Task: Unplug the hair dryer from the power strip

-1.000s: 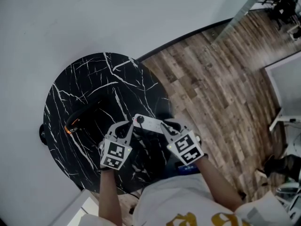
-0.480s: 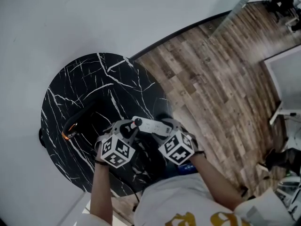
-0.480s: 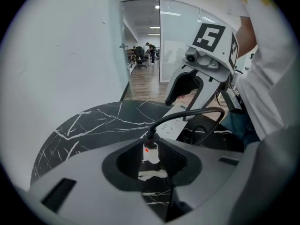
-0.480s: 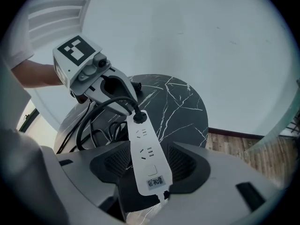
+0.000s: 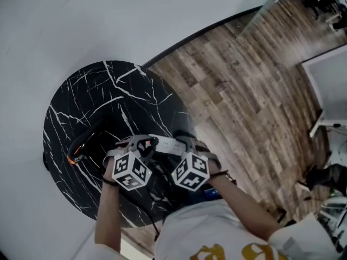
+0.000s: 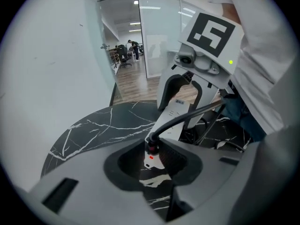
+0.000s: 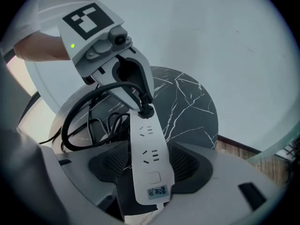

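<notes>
One round black marble tabletop (image 5: 81, 102), veined in white, stands against a pale wall (image 5: 81, 26), with wood-plank floor (image 5: 244, 91) to its right. A white power strip (image 7: 146, 144) lies at the tabletop's near side, with sockets and a square button on its face. A black plug (image 7: 146, 110) sits in its left end, its black cord (image 7: 79, 107) looping away. The hair dryer (image 5: 87, 137), dark with an orange glow at one end, lies further left. The left claw (image 6: 152, 165) has just been spreading and brackets the plug end without pressing. The right claw (image 7: 149, 172) has likewise just been spreading, and the strip's other end lies loose between its jaws.
</notes>
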The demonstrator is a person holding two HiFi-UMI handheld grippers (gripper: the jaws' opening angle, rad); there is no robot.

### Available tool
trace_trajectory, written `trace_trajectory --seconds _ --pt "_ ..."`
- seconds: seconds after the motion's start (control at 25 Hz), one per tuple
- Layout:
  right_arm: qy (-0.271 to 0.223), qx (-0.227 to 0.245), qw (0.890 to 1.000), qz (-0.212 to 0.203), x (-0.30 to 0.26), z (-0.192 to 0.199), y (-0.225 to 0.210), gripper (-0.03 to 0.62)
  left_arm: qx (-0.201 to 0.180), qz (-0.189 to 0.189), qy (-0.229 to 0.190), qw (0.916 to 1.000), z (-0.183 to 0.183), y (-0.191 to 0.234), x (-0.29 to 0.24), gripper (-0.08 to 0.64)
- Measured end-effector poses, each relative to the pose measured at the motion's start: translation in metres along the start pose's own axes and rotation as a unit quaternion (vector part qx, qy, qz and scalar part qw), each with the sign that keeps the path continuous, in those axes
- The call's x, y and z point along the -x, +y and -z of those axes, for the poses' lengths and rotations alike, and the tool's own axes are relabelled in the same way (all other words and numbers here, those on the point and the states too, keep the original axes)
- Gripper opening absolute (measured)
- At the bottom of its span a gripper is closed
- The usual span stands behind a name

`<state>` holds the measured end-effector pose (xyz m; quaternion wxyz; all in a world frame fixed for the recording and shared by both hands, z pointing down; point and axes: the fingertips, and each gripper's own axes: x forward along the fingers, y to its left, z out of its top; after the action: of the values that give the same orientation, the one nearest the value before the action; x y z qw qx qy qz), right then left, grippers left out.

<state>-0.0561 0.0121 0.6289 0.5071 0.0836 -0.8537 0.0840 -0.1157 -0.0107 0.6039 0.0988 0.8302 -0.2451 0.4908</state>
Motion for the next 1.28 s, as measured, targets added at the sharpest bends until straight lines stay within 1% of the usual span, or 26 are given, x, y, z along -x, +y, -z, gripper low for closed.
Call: trace_trajectory --seconds 0.12,0.28,0.44,0.52,0.6,0.72,0.8,0.92,1.12,1.2,1.28 --pt "0.023 0.021 0.999 0.009 -0.008 0.003 -0.001 0.253 -0.026 0.013 0.007 0.9995 0.0 -0.001 -0.002 0.092" --pt "0.03 0.035 0.999 0.01 -0.01 0.003 -0.001 0.252 -0.058 0.032 0.019 0.9976 0.0 -0.004 -0.004 0.075" --pt "0.035 0.055 0.998 0.013 -0.014 0.005 0.0 0.253 -0.053 0.05 0.021 0.9971 0.001 -0.005 -0.005 0.072" --pt "0.042 0.067 0.997 0.006 -0.016 0.005 0.0 0.253 -0.054 0.054 0.026 0.9967 0.003 -0.005 -0.006 0.072" --pt "0.045 0.07 0.996 -0.006 -0.017 0.004 -0.001 0.253 -0.071 0.052 0.037 0.9954 0.003 -0.005 -0.008 0.072" --pt "0.042 0.069 0.996 -0.024 -0.017 0.003 0.0 0.253 -0.11 0.048 0.053 0.9914 0.003 -0.006 -0.007 0.072" --pt "0.038 0.065 0.997 -0.032 -0.019 0.002 0.002 0.253 -0.126 0.053 0.058 0.9889 0.005 -0.007 -0.007 0.072" --pt "0.046 0.064 0.996 -0.034 -0.019 0.005 0.003 0.253 -0.128 0.075 0.064 0.9868 0.004 -0.008 -0.01 0.072" --pt "0.048 0.061 0.996 -0.038 -0.021 0.004 0.005 0.253 -0.118 0.115 0.088 0.9824 0.006 -0.009 -0.012 0.069" --pt "0.045 0.063 0.996 -0.038 -0.022 0.001 0.006 0.253 -0.12 0.123 0.091 0.9809 0.008 -0.008 -0.011 0.067" --pt "0.042 0.062 0.997 -0.036 -0.022 0.002 0.003 0.262 -0.132 0.118 0.088 0.9803 0.006 -0.007 -0.011 0.066"
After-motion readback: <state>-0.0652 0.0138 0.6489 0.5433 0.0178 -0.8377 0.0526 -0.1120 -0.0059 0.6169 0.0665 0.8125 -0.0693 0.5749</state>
